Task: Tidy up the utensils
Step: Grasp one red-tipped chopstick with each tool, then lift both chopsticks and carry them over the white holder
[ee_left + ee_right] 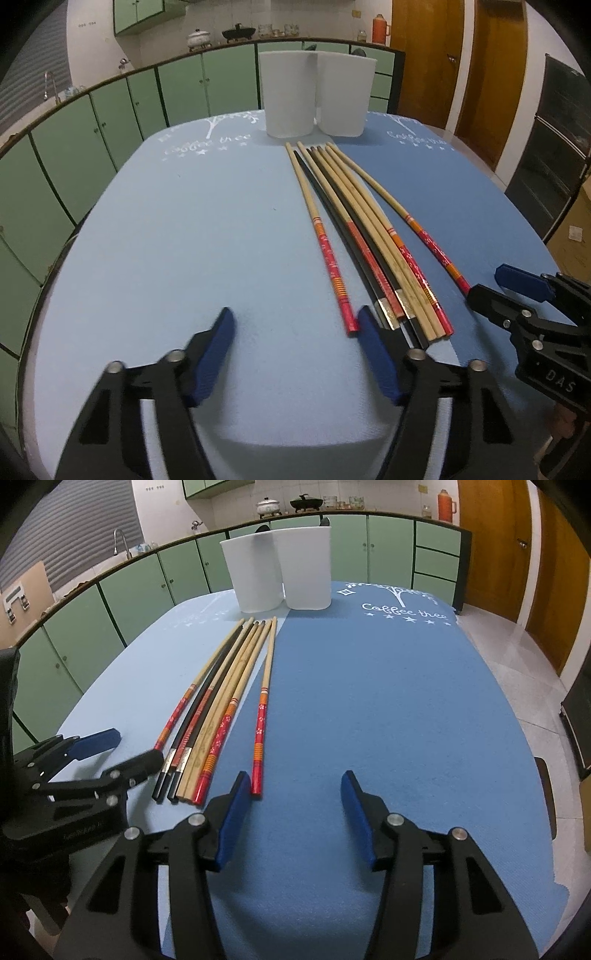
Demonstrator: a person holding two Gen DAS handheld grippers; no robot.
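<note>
Several chopsticks (365, 236) lie side by side on the blue table mat (184, 240), some bamboo with red handles, some black; they also show in the right wrist view (218, 709). Two white cups (290, 96) (343, 92) stand behind their tips, also in the right wrist view (255, 570) (306, 568). My left gripper (295, 325) is open and empty, just left of the chopstick handles. My right gripper (295, 786) is open and empty, just right of the handles. Each gripper shows in the other's view, the right (524, 288) and the left (99, 753).
A darker blue mat (388, 701) covers the right half of the table. Green kitchen cabinets (110, 118) and a counter with pots run behind. Wooden doors (461, 66) stand at the right. The table's front edge is near both grippers.
</note>
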